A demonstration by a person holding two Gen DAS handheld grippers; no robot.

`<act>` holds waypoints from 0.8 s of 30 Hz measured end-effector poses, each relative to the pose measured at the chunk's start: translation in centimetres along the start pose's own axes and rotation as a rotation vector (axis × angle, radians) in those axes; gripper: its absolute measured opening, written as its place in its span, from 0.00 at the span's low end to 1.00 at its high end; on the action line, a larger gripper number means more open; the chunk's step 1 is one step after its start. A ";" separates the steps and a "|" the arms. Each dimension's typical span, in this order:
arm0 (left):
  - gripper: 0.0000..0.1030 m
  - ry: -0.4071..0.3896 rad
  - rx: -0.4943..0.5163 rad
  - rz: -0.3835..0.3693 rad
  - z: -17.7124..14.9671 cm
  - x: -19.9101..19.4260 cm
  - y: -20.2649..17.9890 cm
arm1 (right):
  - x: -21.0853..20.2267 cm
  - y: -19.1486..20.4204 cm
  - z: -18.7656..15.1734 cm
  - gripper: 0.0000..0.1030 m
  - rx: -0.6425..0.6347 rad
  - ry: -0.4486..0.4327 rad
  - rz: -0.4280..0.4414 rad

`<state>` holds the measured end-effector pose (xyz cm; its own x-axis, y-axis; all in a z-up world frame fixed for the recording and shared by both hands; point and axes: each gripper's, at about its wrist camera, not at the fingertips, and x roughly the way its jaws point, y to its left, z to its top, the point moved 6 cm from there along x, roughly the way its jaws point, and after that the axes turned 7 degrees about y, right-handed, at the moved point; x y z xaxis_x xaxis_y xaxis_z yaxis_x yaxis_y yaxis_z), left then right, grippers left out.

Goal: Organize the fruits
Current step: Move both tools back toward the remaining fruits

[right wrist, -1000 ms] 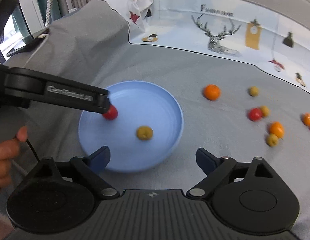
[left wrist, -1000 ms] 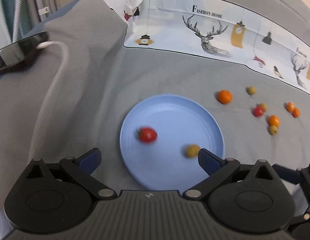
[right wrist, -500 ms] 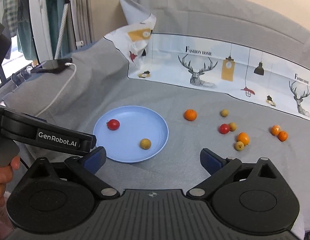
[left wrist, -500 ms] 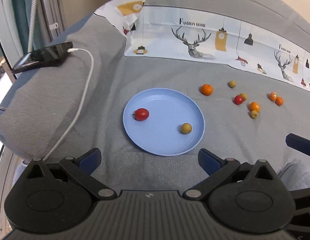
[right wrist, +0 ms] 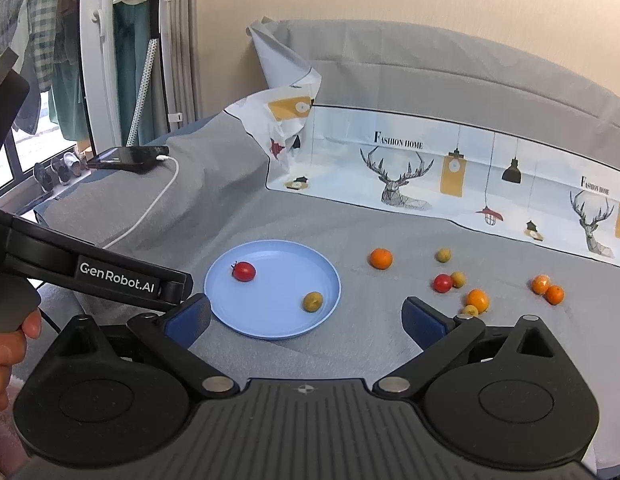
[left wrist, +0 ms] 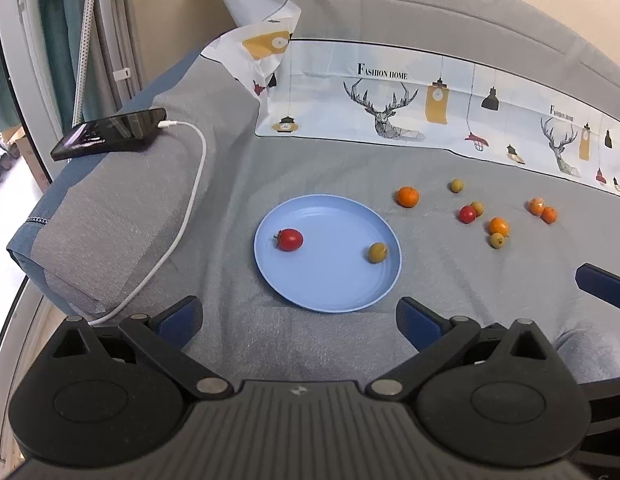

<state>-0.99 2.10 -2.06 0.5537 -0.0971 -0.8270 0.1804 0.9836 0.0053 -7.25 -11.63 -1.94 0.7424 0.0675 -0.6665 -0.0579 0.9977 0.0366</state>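
A blue plate [left wrist: 329,292] [right wrist: 254,320] lies on the grey sofa seat and holds a red tomato [left wrist: 289,239] [right wrist: 243,271] and a green olive-like fruit [left wrist: 377,252] [right wrist: 312,301]. Right of the plate lie an orange [left wrist: 407,197] [right wrist: 380,258], a second red tomato [left wrist: 467,214] [right wrist: 442,282], several small oranges and several green fruits. My left gripper [left wrist: 298,320] is open and empty, held back near the plate's front edge. My right gripper [right wrist: 306,320] is open and empty, also held back above the seat.
A black phone [left wrist: 110,133] with a white cable [left wrist: 190,200] rests on the sofa arm at the left. A printed cloth [left wrist: 429,112] with deer covers the sofa back. A clothes rack [right wrist: 150,40] stands far left.
Both grippers have pulled back and up from the plate. The red tomato, blurred on the plate a second ago, now lies still on its left side.
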 end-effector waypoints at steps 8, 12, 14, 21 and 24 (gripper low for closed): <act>1.00 -0.008 0.003 -0.003 -0.2 -0.2 -0.2 | -0.2 0.0 -0.1 0.98 -0.003 -0.002 -0.004; 1.00 -0.007 0.004 -0.003 -0.2 -0.2 -0.1 | -0.3 -0.1 -0.1 0.98 -0.002 0.001 -0.004; 1.00 -0.007 0.007 -0.004 -0.3 -0.1 -0.1 | -0.3 0.0 -0.1 0.98 0.000 0.004 -0.004; 1.00 0.003 0.005 -0.004 -0.4 0.3 -0.1 | 0.3 0.1 -0.1 0.98 0.003 0.020 -0.002; 1.00 0.011 0.007 -0.003 -0.4 0.5 -0.1 | 0.6 0.1 -0.1 0.98 0.006 0.031 0.000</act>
<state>-1.03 1.97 -2.70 0.5445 -0.0980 -0.8330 0.1879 0.9822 0.0072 -6.86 -11.50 -2.46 0.7212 0.0676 -0.6894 -0.0537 0.9977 0.0416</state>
